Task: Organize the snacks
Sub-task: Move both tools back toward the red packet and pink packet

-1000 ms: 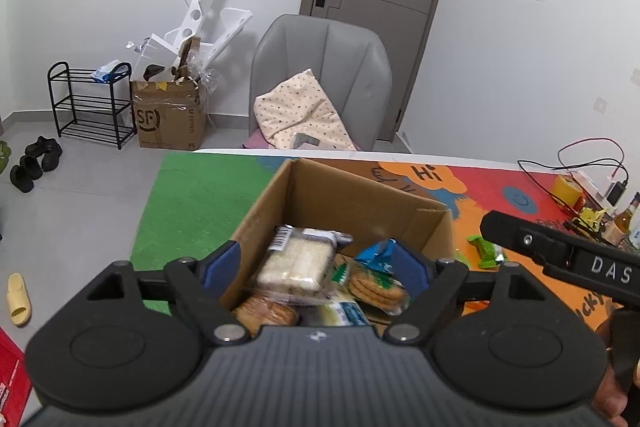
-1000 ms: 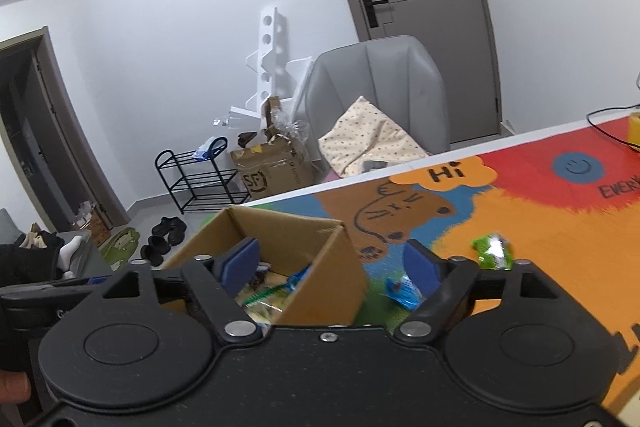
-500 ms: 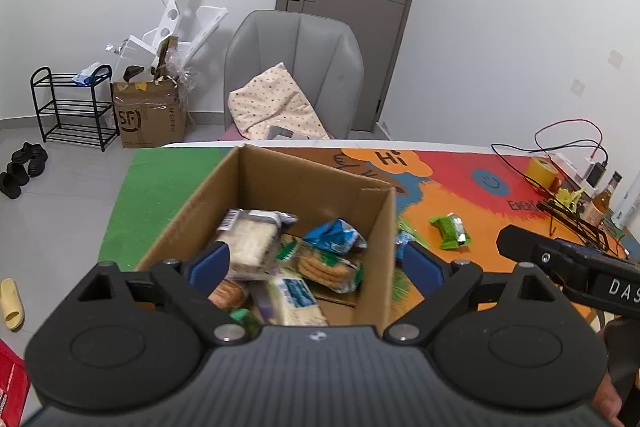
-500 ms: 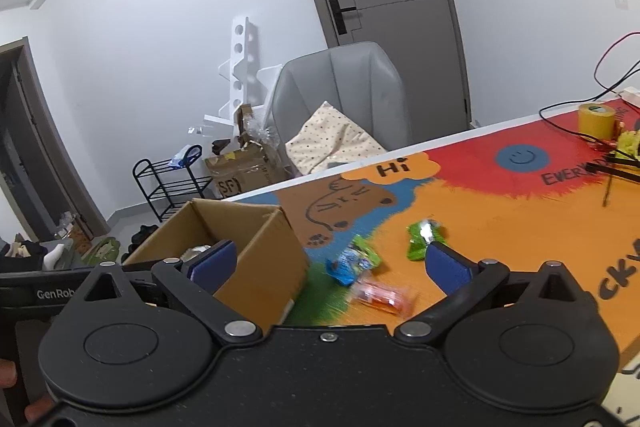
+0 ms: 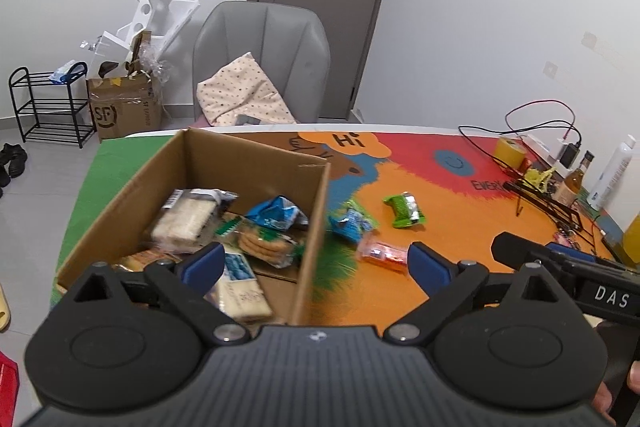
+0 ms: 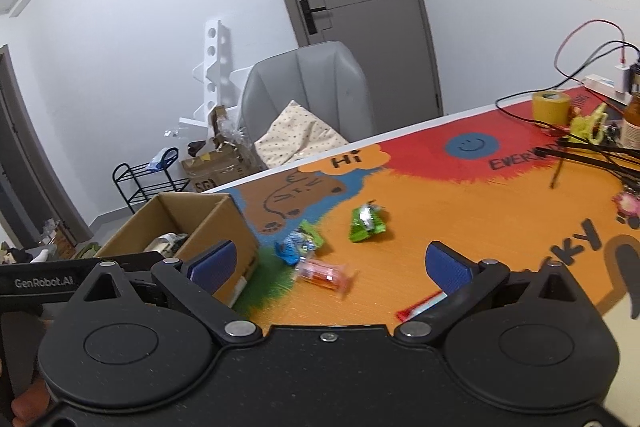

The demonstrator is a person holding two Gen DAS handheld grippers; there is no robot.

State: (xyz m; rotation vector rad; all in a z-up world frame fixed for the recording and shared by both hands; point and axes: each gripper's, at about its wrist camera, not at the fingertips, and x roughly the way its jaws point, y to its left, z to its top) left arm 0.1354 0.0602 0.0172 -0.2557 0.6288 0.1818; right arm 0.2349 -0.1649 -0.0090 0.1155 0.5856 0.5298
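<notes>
At the far left, beyond the table's edge, a black shoe rack (image 5: 44, 103) stands against the wall beside a taped carton (image 5: 124, 107), and a grey chair (image 5: 264, 59) with a dotted cushion (image 5: 244, 95) is drawn up to the far side of the table. On the green end of the colourful table mat (image 5: 440, 211) sits the open cardboard box (image 5: 240, 163), holding wrapped snacks: a clear pack of pale biscuits (image 5: 184, 219), a blue foil packet (image 5: 276, 215), a pack of round crackers (image 5: 264, 247) and a white-and-blue pack (image 5: 240, 287) nearest the camera. The left gripper (image 5: 312, 263) hovers over the box's near right wall with its blue pads spread wide and nothing between them pressed or held. Just right of the box, on the mat, lie three loose snacks close together: a blue-and-green packet (image 6: 298, 245) nearest the box, a clear pink-orange packet (image 6: 324, 273) just in front of it, and a green packet (image 6: 368, 223) a little farther off. The right gripper (image 6: 334, 263) hangs above these with its jaws fully apart, gripping nothing; a red-edged wrapper (image 6: 420, 307) peeks out beneath its right finger. Farther right are a yellow tape roll (image 6: 551, 106), tangled cables (image 6: 584, 43) and a brown bottle (image 5: 574, 179).
</notes>
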